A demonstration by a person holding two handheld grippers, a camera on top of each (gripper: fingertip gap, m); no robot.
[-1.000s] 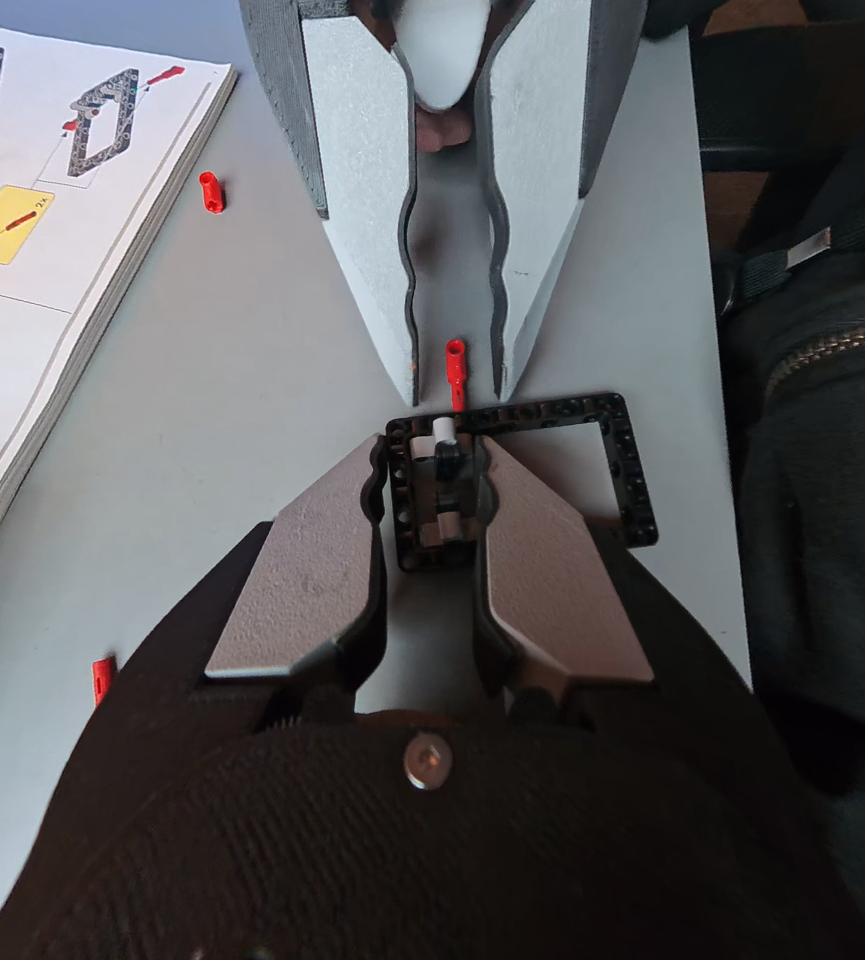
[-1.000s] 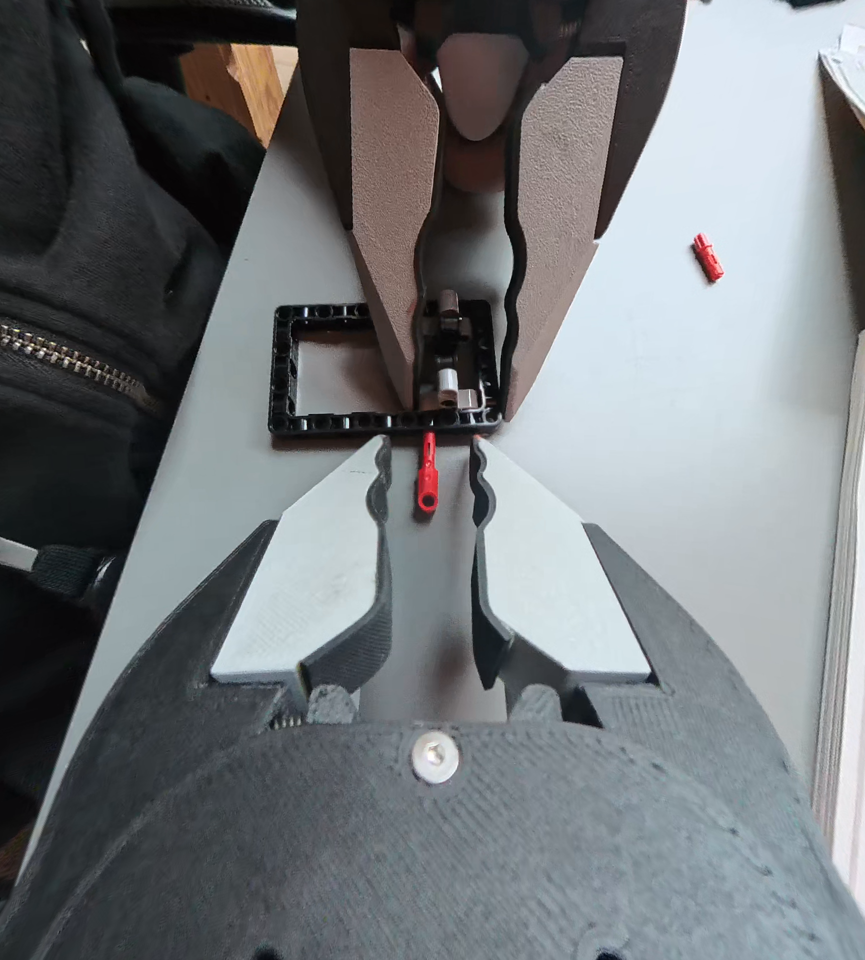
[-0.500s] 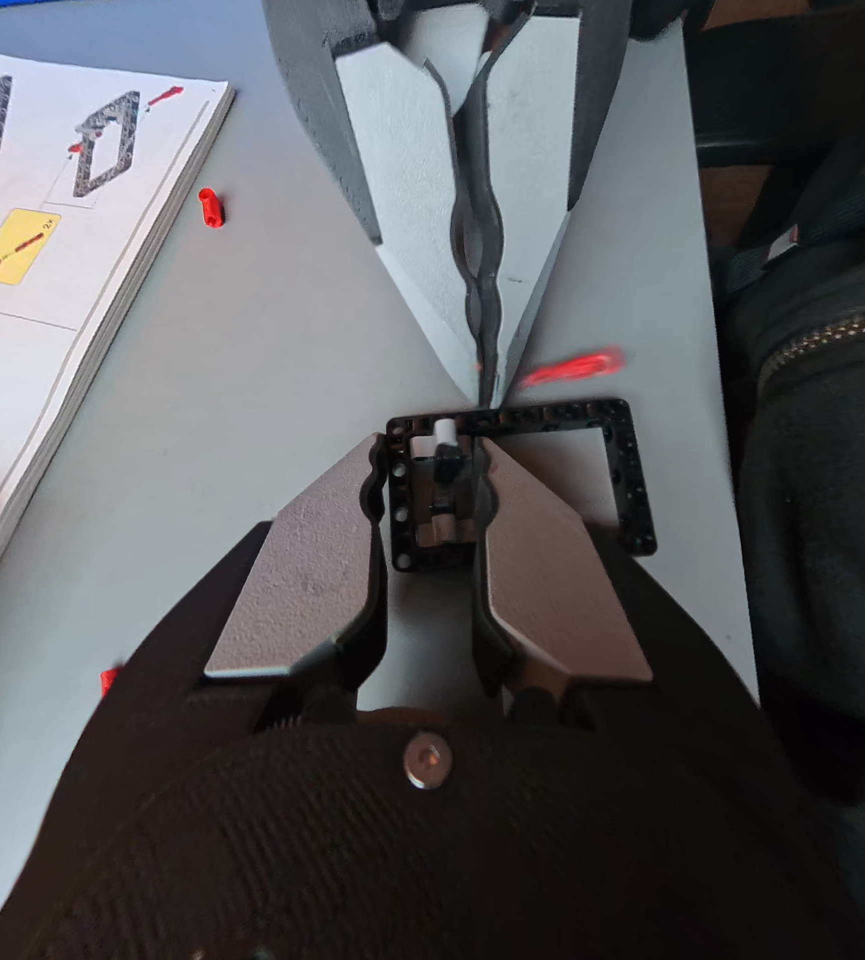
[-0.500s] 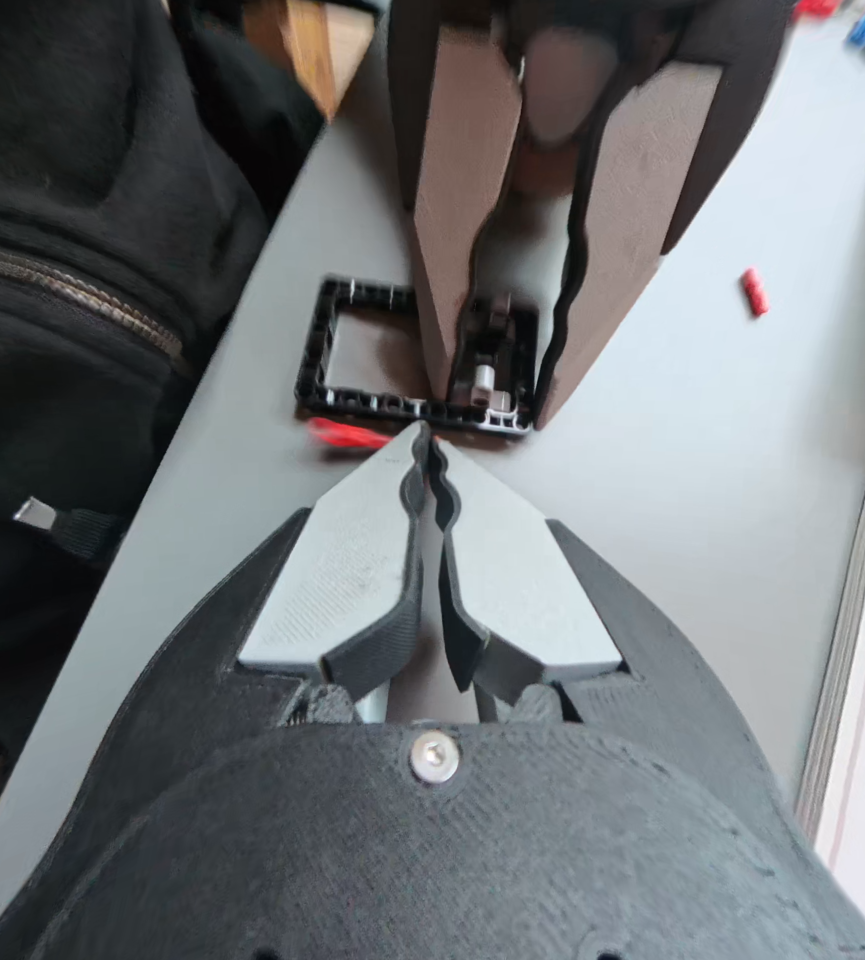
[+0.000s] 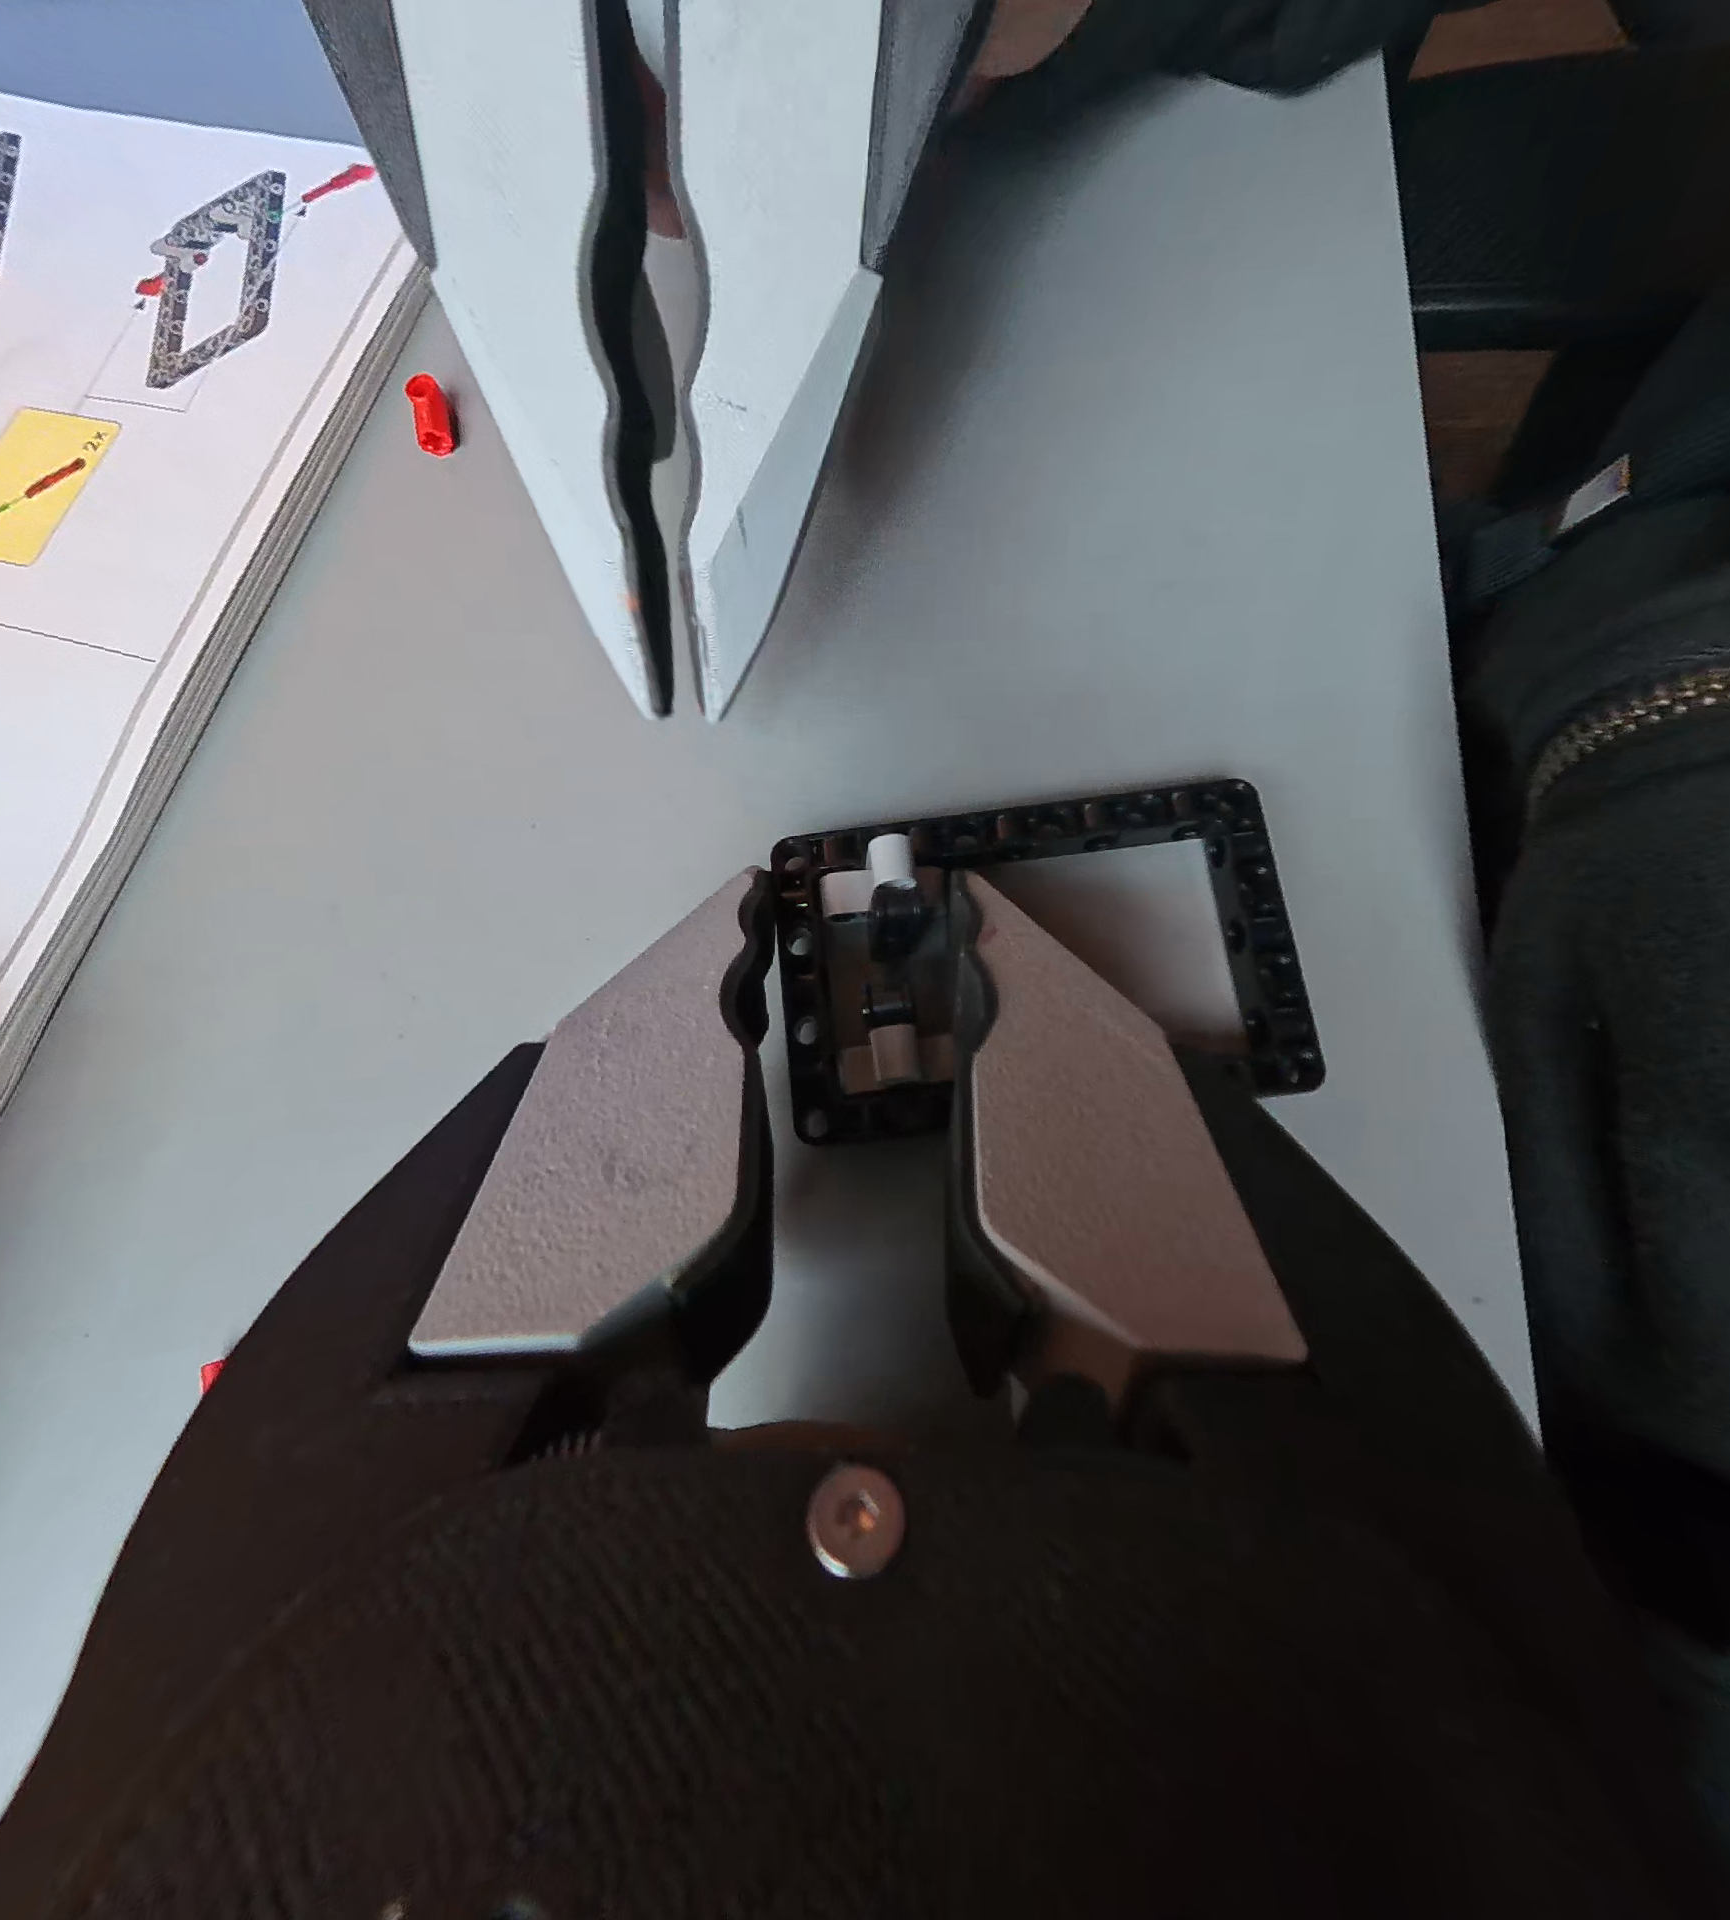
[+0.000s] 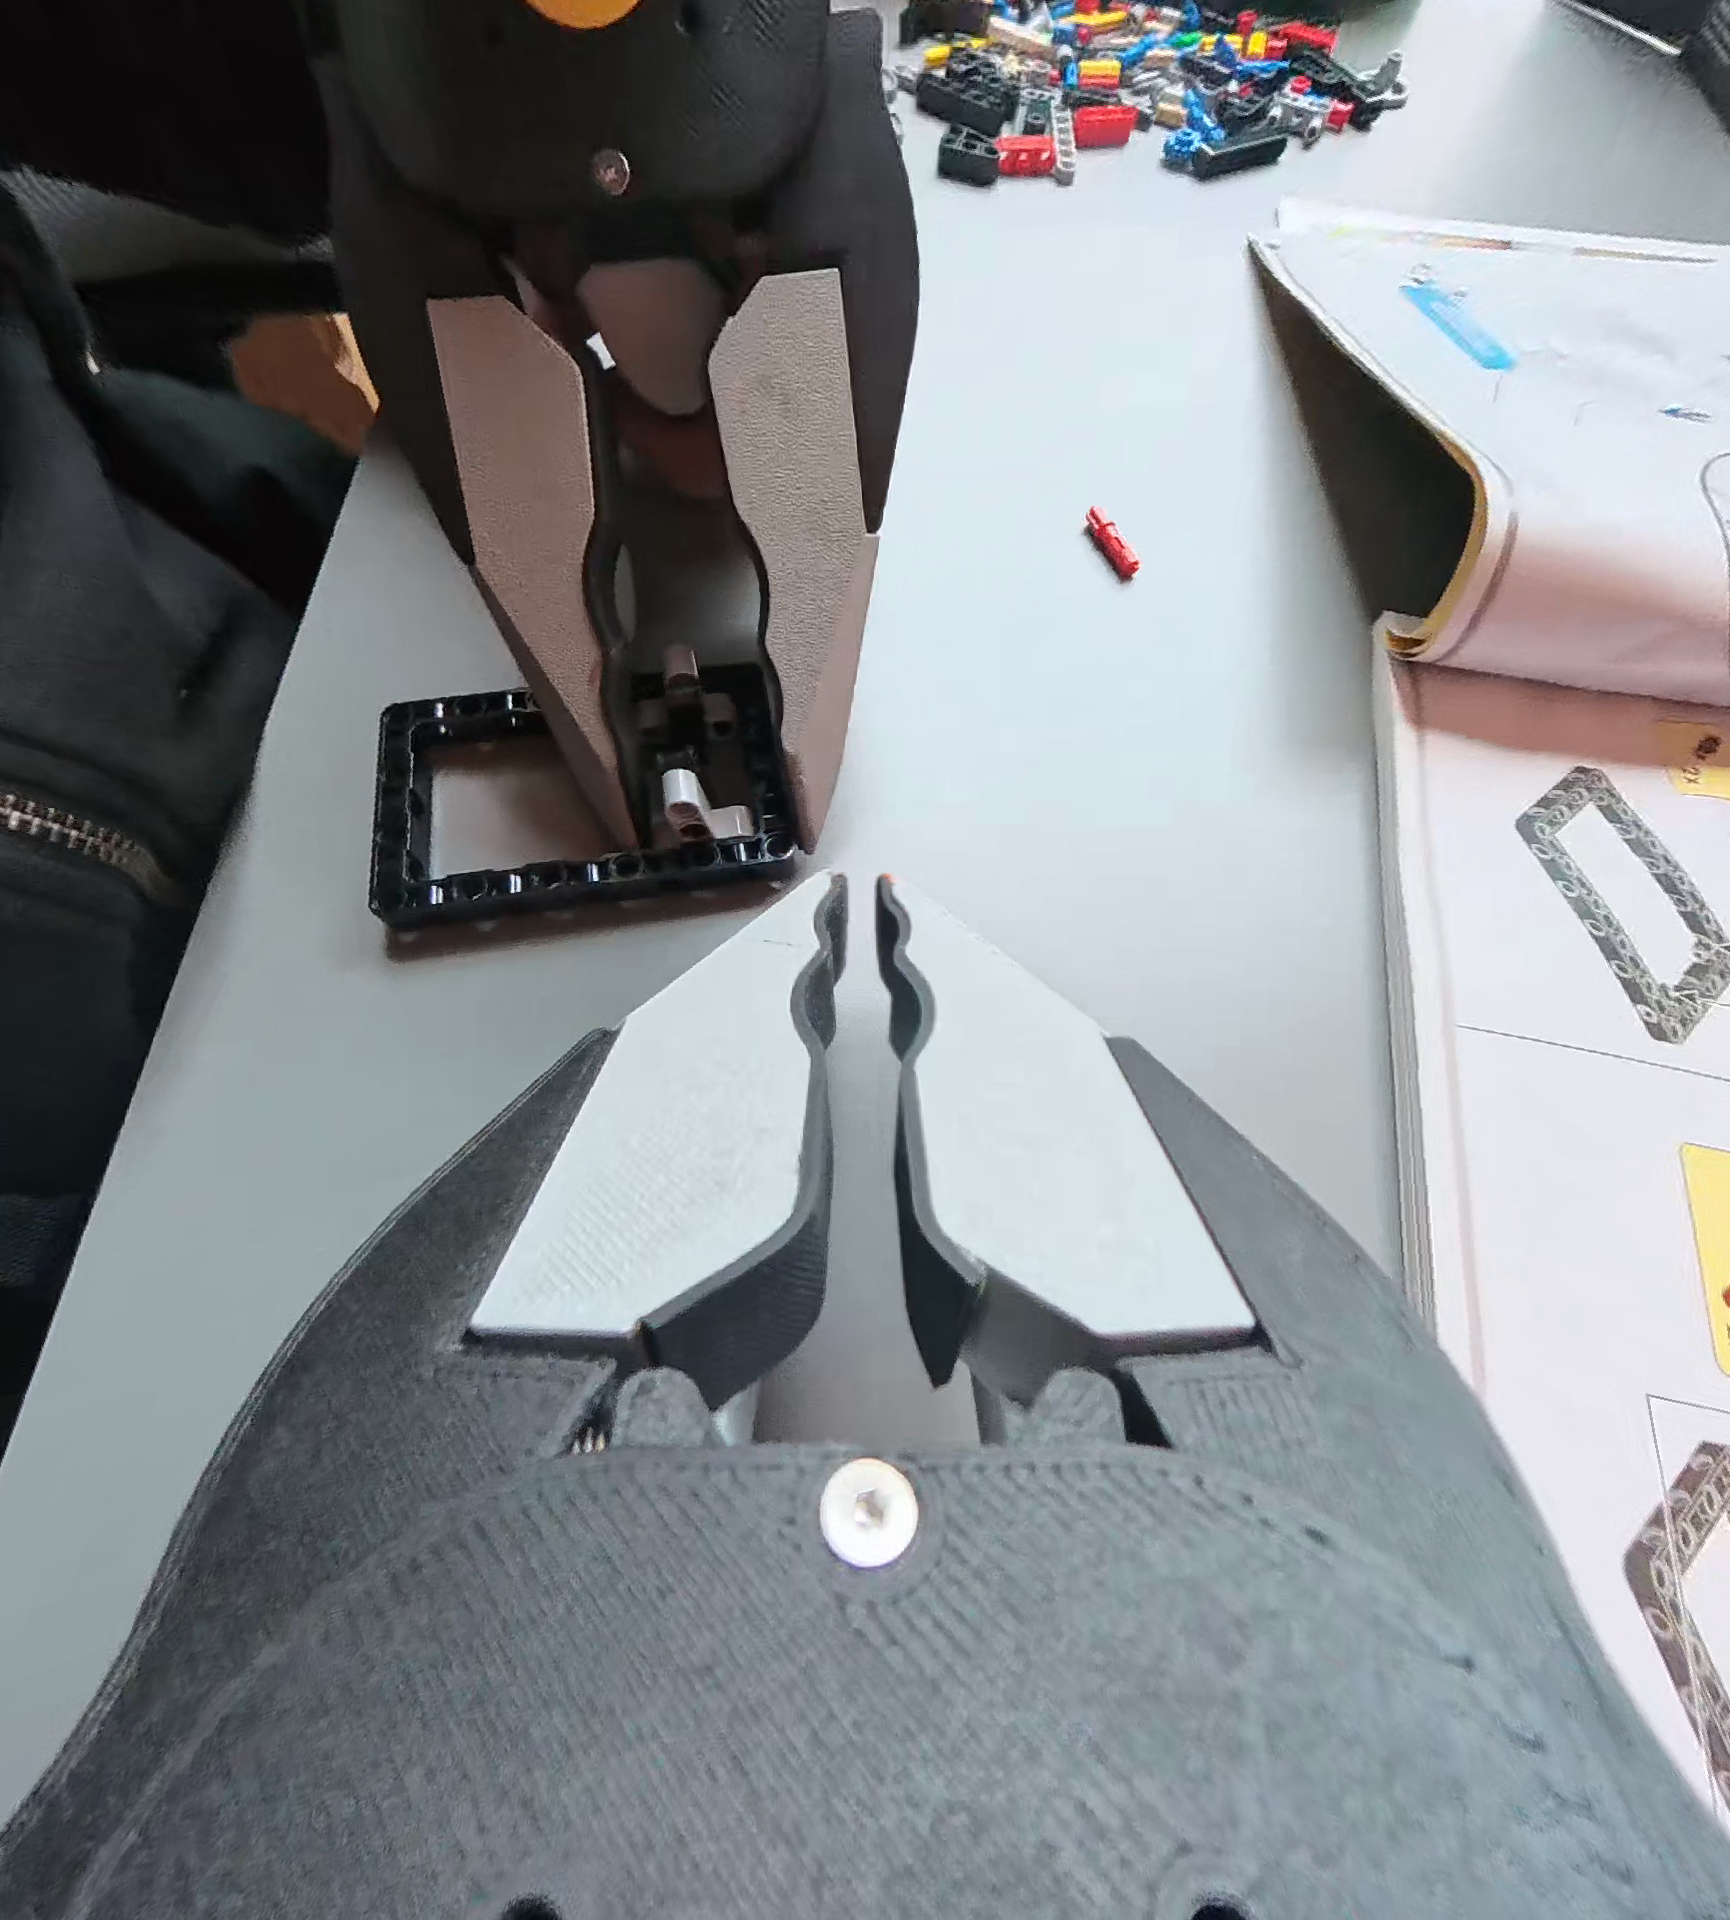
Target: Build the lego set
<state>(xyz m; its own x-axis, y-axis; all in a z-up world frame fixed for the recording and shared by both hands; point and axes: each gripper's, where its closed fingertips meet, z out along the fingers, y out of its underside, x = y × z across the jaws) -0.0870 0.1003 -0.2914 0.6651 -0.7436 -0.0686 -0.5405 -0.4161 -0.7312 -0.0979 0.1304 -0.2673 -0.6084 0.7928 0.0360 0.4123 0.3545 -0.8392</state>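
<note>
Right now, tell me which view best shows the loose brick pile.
The right wrist view: the brick pile lies in plain sight at the table's far end, beyond the folded booklet. The left wrist view does not show it at all.

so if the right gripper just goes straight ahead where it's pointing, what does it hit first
Probably the right gripper would first meet the near edge of the black frame, at the corner the left gripper holds; depth is unclear.

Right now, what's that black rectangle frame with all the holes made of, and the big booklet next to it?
The black frame looks like hard moulded plastic: its beams are glossy and catch bright highlights, and the holes are crisp and even. The booklet looks like paper: thin stacked page edges show along its side, one page curls over, and the printed surface looks smooth, maybe lightly coated.
</note>
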